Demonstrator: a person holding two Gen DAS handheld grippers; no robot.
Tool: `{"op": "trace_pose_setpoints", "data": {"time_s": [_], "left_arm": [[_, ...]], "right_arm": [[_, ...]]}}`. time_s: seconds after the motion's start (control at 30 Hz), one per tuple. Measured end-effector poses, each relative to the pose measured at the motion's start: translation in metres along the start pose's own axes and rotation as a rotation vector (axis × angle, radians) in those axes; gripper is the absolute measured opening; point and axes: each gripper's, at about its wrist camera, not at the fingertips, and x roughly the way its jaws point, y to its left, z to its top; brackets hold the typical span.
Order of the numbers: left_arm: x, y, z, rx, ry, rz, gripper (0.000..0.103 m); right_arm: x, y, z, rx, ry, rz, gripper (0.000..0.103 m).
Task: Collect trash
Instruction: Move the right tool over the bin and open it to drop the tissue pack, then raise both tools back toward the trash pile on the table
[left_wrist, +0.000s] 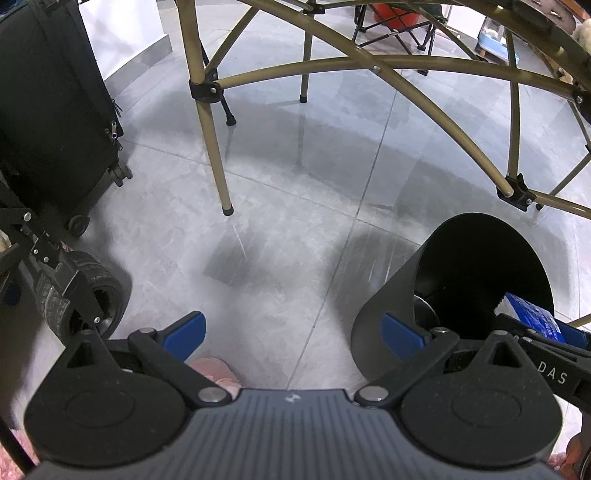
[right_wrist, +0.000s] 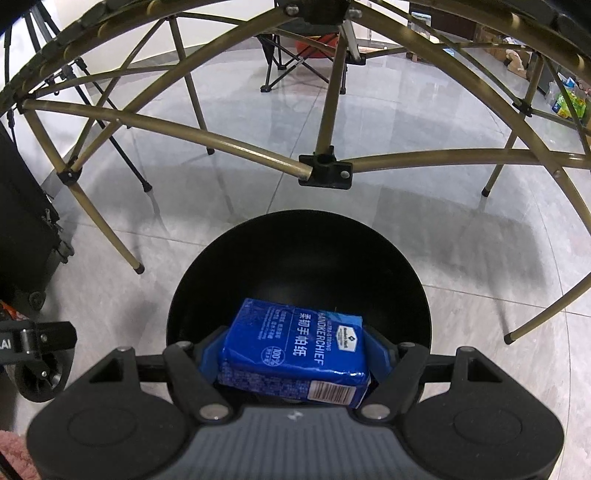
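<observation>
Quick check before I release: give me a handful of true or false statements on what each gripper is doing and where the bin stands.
1. The right gripper grips a blue tissue pack. True.
2. The pack is held over the open mouth of the black bin. True.
3. The left gripper also holds a piece of trash. False: its jaws stand wide apart with only floor between them.
4. The bin lies tipped on its side. False: it stands upright on the grey tiled floor.
5. A black suitcase stands on the floor left of the table legs. True.
</observation>
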Motion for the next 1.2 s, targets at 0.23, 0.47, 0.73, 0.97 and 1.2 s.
{"op": "trace_pose_setpoints", "data": {"time_s": [0.23, 0.47, 0.73, 0.97, 1.2], "left_arm": [[0.000, 0.001, 0.000, 0.000, -0.001, -0.004, 0.103], [-0.001, 0.001, -0.001, 0.000, -0.002, -0.005, 0.103], [-0.002, 0.000, -0.002, 0.002, -0.004, -0.007, 0.103], [-0.005, -0.004, -0.002, 0.007, -0.010, -0.014, 0.103], [-0.015, -0.008, -0.003, 0.028, -0.039, -0.033, 0.103]], "right_arm": [[0.003, -0.002, 0.001, 0.013, 0.012, 0.003, 0.075], [0.008, -0.007, 0.001, 0.045, 0.018, 0.013, 0.103], [0.007, -0.011, 0.000, 0.055, 0.002, 0.009, 0.103], [0.003, -0.011, 0.000, 0.048, -0.005, 0.006, 0.103], [-0.007, -0.012, -0.002, 0.034, -0.031, -0.001, 0.103]]}}
